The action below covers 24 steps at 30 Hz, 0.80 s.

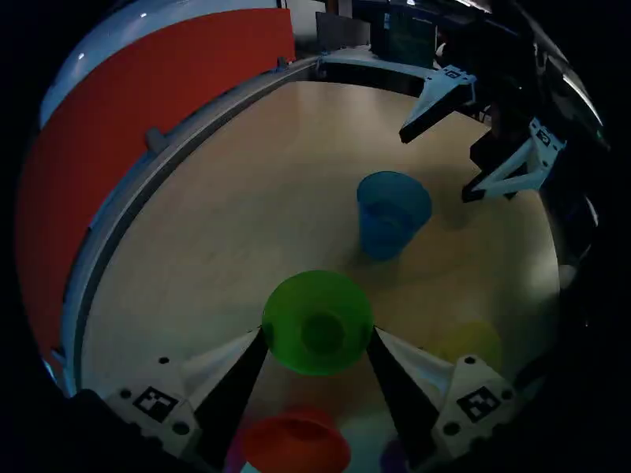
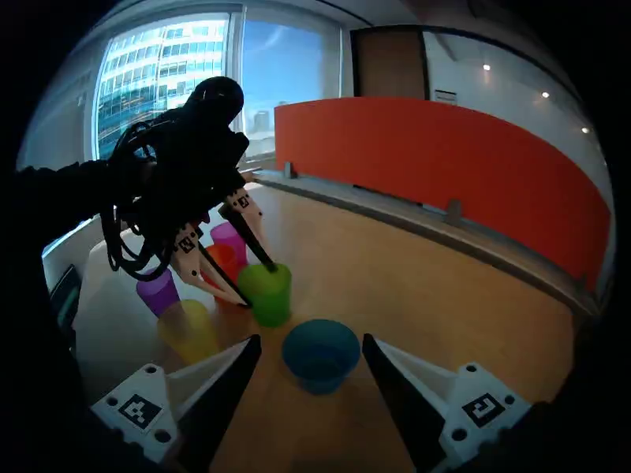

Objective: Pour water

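Note:
A green cup [image 1: 318, 319] sits between my left gripper's [image 1: 316, 331] fingers, both pressing its sides just below the rim. In the right gripper view that green cup [image 2: 268, 296] stands on the wooden table [image 2: 410, 292], with the left gripper [image 2: 259, 285] and a gloved hand above it. A blue cup [image 1: 392, 211] stands upright just beyond the green one. My right gripper [image 2: 309, 340] is open, and the blue cup [image 2: 321, 356] stands in the gap at its fingertips, untouched. I cannot tell whether either cup holds water.
Orange [image 2: 221, 258], purple [image 2: 158, 292], yellow [image 2: 189, 329] and pink [image 2: 230, 236] cups cluster behind the green cup. A red partition [image 2: 473, 173] runs along the table's far edge. The table edge lies close on the cups' side.

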{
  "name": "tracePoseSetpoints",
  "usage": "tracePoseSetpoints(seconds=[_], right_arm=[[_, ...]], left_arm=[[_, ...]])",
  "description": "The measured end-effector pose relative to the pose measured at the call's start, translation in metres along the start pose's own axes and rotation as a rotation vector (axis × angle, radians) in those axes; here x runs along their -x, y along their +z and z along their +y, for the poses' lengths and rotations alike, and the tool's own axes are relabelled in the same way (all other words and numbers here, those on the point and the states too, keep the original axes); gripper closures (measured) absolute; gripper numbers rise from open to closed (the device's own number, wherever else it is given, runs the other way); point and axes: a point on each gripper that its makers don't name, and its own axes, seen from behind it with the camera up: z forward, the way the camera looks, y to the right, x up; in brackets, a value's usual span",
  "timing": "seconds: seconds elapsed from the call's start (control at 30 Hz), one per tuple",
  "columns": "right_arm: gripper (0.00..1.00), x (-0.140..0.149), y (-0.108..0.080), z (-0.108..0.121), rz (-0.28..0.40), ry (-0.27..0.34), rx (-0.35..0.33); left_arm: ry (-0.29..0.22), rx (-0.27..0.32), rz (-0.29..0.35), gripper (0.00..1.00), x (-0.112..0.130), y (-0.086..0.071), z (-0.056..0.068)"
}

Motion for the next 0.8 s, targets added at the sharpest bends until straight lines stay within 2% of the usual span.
tracePoseSetpoints(seconds=[0.5,0.8], right_arm=[[0.0,0.026,0.019,0.009,-0.064,-0.033,0.02],[0.0,0.037,0.033,0.009,-0.084,-0.034,0.02]], left_arm=[[-0.02,-0.019,0.058,0.14,-0.015,-0.017,-0.012],[-0.033,-0.004,0.101,0.14,-0.028,-0.026,-0.012]])
